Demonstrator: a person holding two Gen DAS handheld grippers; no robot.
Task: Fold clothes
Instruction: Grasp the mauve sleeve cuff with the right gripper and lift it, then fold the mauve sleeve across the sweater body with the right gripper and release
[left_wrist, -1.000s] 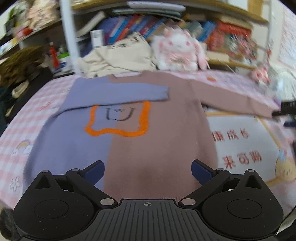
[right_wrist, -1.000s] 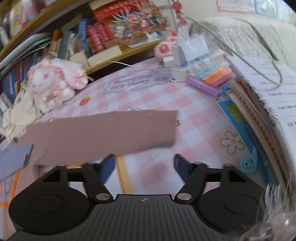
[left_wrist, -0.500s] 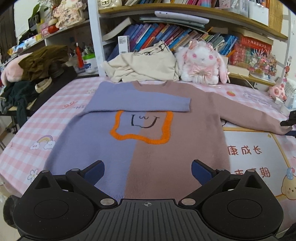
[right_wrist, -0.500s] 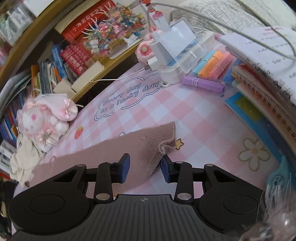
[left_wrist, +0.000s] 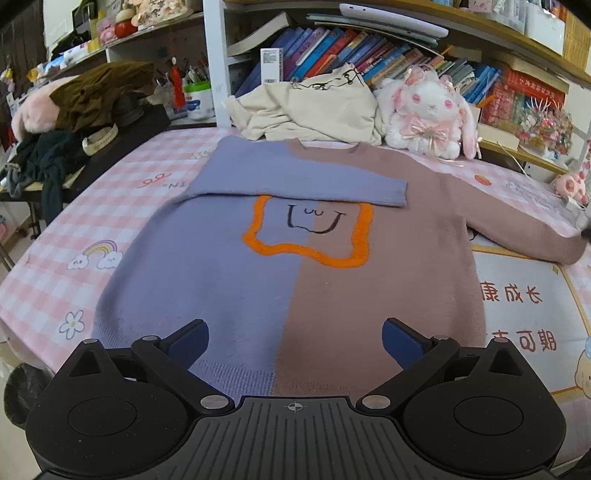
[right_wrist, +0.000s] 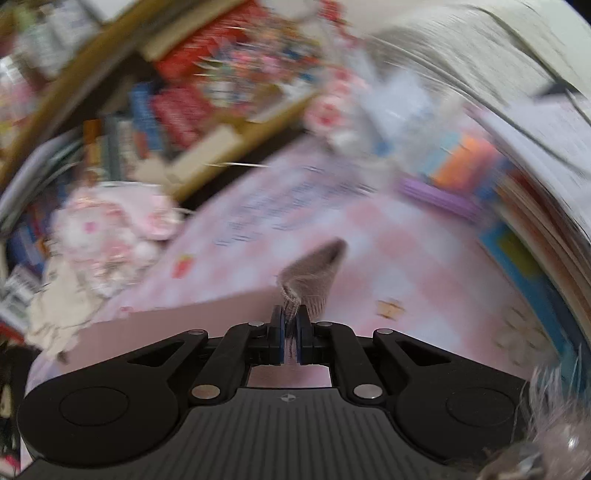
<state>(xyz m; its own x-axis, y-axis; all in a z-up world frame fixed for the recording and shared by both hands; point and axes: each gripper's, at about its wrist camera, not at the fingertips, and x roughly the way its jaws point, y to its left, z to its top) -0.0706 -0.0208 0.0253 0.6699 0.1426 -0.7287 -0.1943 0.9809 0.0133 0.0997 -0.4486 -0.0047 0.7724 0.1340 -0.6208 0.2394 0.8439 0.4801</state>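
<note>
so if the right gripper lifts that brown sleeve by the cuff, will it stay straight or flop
It will probably flop: the brown sleeve is soft knit, and its cuff already bunches where the right gripper pinches it. It should drape and trail, likely tugging the sweater. The fuzzy fabric looks unlikely to slip.

The sweater (left_wrist: 295, 258) lies flat, front up, on the pink checked table (left_wrist: 110, 229), half lilac, half dusty brown, with an orange-outlined smiling face on the chest. Its lilac sleeve (left_wrist: 295, 182) is folded across the chest; the brown sleeve (left_wrist: 517, 229) stretches toward the table's right edge, its cuff (right_wrist: 314, 273) raised and pinched.
</note>
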